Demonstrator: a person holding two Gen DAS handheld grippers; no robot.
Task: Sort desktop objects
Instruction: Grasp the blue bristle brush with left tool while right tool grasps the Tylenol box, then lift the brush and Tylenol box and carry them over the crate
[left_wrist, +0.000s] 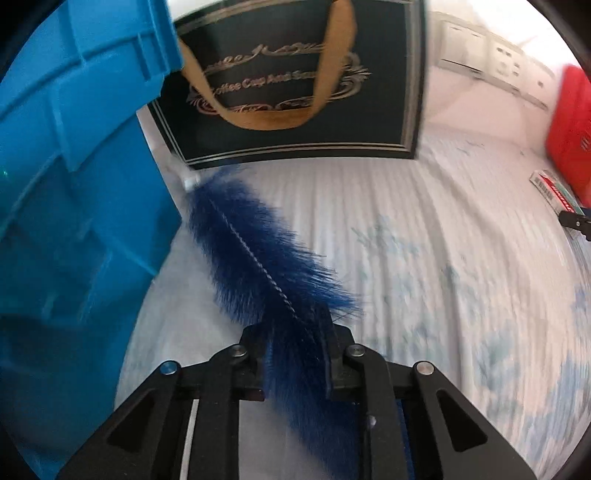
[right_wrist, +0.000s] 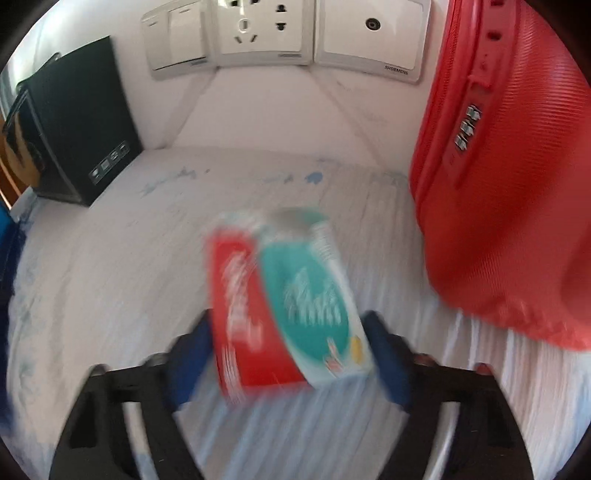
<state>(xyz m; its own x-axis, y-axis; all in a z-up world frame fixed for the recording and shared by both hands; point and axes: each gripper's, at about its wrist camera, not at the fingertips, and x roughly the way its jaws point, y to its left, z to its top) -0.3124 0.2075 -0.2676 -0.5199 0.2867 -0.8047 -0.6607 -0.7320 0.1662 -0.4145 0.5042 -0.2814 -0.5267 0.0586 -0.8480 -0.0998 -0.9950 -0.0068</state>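
My left gripper (left_wrist: 295, 332) is shut on a dark blue bristle brush (left_wrist: 255, 240) with a twisted wire core. The brush sticks out forward and left, its tip near the corner of a blue plastic crate (left_wrist: 74, 184). A red and teal toothpaste box (right_wrist: 288, 302) stands tilted between the blue-padded fingers of my right gripper (right_wrist: 288, 332). Both pads meet its sides, though the picture is blurred. The same toothpaste box (left_wrist: 550, 190) shows small at the right edge of the left wrist view.
A white cloth with a pale blue print (right_wrist: 110, 277) covers the surface. A black gift bag with gold handles (left_wrist: 295, 122) stands at the back, a red ribbed case (right_wrist: 498, 184) on the right. White wall sockets (right_wrist: 258, 33) lie behind.
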